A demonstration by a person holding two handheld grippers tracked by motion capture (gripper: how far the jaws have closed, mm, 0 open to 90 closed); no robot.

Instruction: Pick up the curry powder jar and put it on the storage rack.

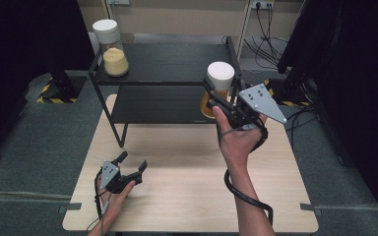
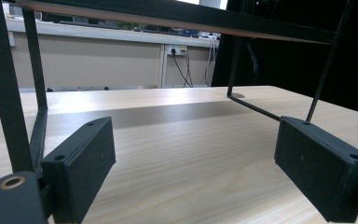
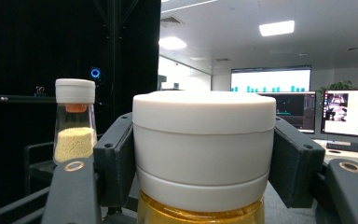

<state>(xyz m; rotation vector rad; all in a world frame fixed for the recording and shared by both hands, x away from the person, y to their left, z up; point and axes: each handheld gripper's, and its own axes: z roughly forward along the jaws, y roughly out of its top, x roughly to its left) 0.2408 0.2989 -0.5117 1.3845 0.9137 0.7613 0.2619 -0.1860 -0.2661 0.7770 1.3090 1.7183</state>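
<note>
Nearest me, my left gripper rests low on the wooden table, its jaws spread wide with nothing but bare tabletop between them; in the left gripper view its pads point at the black legs of the shelf rack.

Farther out, my right gripper is held up off the table at the rack's right front corner, clamped on a jar with a white screw lid. In the right gripper view both pads press the sides of the lid, one on each flank, and below the lid the clear glass shows an amber-yellow filling whose kind I cannot tell. The jar stands upright in my grip.

Farthest, at the back left corner of the rack's top shelf, stands a second white-lidded jar, roughly half full of pale yellow grains.

I can read no label or writing on either jar.
</note>
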